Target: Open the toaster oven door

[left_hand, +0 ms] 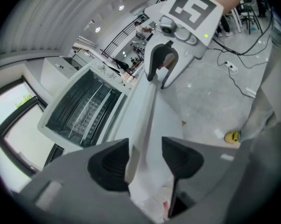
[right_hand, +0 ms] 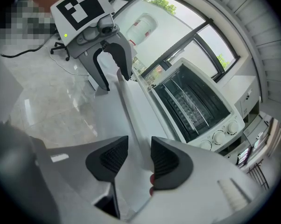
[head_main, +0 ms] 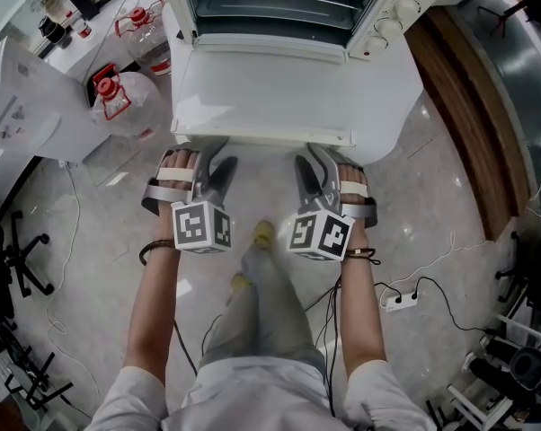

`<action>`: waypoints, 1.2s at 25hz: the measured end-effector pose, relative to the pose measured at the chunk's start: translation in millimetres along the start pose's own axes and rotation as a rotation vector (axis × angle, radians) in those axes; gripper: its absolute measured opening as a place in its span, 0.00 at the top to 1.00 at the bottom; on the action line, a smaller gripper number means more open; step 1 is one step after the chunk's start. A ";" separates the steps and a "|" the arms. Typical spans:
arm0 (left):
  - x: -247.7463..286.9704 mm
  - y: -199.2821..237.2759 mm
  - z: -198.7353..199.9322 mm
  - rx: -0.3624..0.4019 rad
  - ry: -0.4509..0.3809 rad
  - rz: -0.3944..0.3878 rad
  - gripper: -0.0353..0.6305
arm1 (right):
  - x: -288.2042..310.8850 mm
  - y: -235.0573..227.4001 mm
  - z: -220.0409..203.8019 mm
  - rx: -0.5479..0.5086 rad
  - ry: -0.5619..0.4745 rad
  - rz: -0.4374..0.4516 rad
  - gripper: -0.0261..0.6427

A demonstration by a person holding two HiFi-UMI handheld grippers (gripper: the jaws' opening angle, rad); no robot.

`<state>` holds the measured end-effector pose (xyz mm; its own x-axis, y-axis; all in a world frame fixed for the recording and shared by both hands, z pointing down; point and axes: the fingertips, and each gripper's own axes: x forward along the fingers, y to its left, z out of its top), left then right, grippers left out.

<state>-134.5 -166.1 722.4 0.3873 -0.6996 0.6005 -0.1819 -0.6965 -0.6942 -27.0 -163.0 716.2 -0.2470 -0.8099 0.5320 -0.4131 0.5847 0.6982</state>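
The white toaster oven (head_main: 378,12) stands with its door (head_main: 288,88) folded down flat, and the wire rack inside shows. Both grippers sit at the door's front edge. My left gripper (head_main: 208,173) straddles that edge near the left corner. In the left gripper view the door (left_hand: 152,115) runs between the jaws of the left gripper (left_hand: 145,160), with a gap at the right pad, so it is open. My right gripper (head_main: 317,173) is near the right corner. In the right gripper view the right gripper (right_hand: 139,155) has its pads closed on the door's edge (right_hand: 131,111).
Two clear jugs with red caps (head_main: 118,97) (head_main: 149,34) stand left of the oven. A wooden counter edge (head_main: 459,106) curves along the right. Cables and a power strip (head_main: 398,302) lie on the floor. The person's yellow shoes (head_main: 264,233) are below the door.
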 end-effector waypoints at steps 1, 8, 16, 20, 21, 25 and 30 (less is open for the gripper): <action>-0.7 0.0 -0.4 -0.005 0.001 -0.001 0.62 | -0.8 -0.2 0.5 -0.001 0.001 0.000 0.75; -6.5 0.8 -3.4 -0.010 0.004 0.005 0.61 | -5.7 2.7 7.6 0.006 -0.012 0.000 0.75; -13.4 -7.7 -4.5 -0.029 0.007 -0.009 0.61 | -12.3 10.2 9.9 0.009 -0.011 0.017 0.75; -18.2 -10.7 -3.6 -0.039 0.015 -0.029 0.60 | -16.4 11.0 12.1 0.029 -0.017 0.022 0.75; -20.1 -10.2 -2.3 -0.044 0.014 -0.031 0.60 | -18.5 10.6 13.2 0.033 -0.016 0.028 0.75; -30.6 -3.7 1.9 -0.083 0.009 -0.031 0.60 | -28.2 5.9 17.7 0.059 -0.020 0.034 0.75; -41.4 -0.4 2.8 -0.133 -0.006 -0.034 0.61 | -36.8 1.9 22.8 0.105 -0.027 0.037 0.75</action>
<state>-147.9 -136.4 696.7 0.4008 -0.6743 0.6203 -0.2861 -0.7353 -0.6144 -38.7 -133.2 687.0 -0.2871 -0.7896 0.5424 -0.4924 0.6073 0.6235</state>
